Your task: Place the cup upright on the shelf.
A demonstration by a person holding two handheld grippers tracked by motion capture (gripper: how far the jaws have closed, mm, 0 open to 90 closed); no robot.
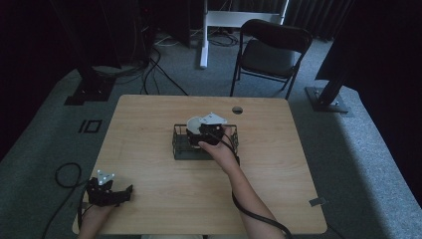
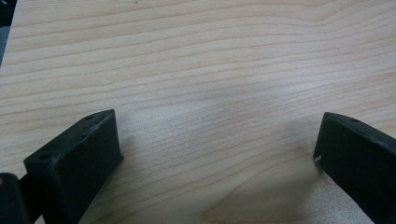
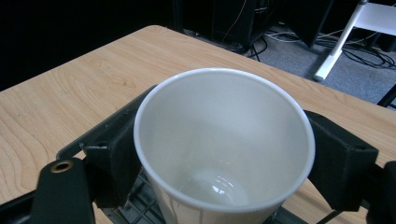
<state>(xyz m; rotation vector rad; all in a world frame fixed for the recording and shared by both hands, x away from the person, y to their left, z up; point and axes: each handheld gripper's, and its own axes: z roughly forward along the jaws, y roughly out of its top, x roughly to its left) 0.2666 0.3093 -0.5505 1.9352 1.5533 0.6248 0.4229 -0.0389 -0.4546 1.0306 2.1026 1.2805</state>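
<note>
At the bench (image 1: 149, 124) centre, the right tongs (image 3: 224, 154) clamp an empty white cup (image 3: 224, 135) (upright) over a black wire basket (image 1: 180, 148); the left tongs (image 2: 217, 154) gape over the near-left corner.

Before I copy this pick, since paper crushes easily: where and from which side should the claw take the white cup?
Grip the white cup across its upper wall just under the rim, from above, as the right claw does: it stands upright, mouth open.

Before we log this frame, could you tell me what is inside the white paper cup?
The white paper cup, between the right gripper jaws above the black wire basket, looks empty: bare white bottom. What lies under it is hidden.
</note>
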